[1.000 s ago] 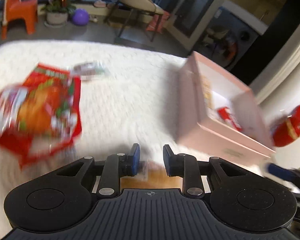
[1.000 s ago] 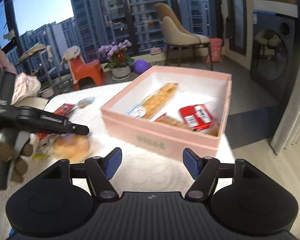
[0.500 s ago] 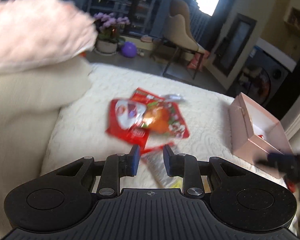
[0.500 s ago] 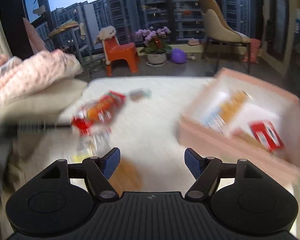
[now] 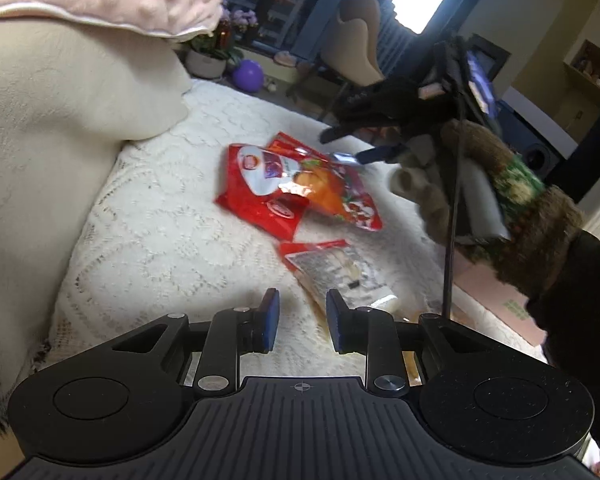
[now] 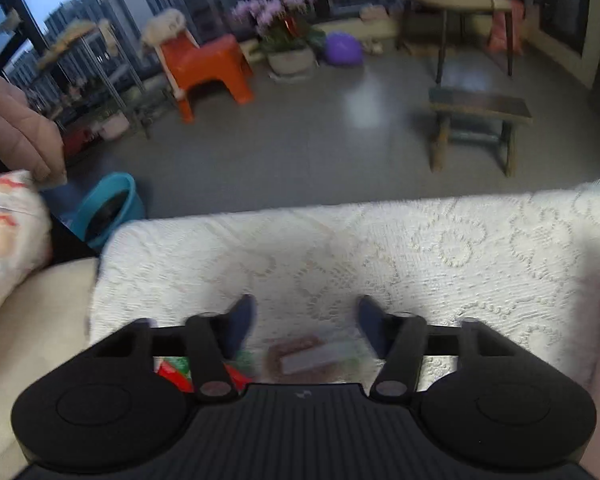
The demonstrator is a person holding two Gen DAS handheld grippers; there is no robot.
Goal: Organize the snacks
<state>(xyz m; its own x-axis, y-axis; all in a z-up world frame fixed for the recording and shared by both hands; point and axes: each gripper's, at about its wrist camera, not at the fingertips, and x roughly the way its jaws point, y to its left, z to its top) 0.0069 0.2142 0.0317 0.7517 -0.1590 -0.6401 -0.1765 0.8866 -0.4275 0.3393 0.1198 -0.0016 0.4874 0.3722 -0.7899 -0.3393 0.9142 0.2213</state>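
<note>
A small flat snack packet (image 6: 316,354) with a pale label lies on the white lace cover (image 6: 420,248), low between the fingers of the right gripper (image 6: 306,320). Those fingers are spread and closing, and nothing is pressed between them yet; the blur makes it impossible to say whether a pad already touches the wrapper. In the left wrist view the same gripper (image 5: 342,146) reaches over the far edge of the red snack bags (image 5: 300,188), which overlap one another near the middle of the cover.

To do this pickup well, the fingers should straddle the packet across its short side and come down until the pads are beside the wrapper, not above it. A thin foil edge probably slips out of a shallow pinch. The lace may snag, so the closing should catch wrapper only.

Nearer the left gripper (image 5: 298,318), a clear-fronted packet with a red top (image 5: 332,268) lies just ahead of its fingers. Those fingers stand narrowly apart with nothing between them. A bare strip of the pink box (image 5: 500,300) shows at the right, behind the person's furry sleeve (image 5: 540,216). A cream cushion (image 5: 60,120) rises on the left.
</note>
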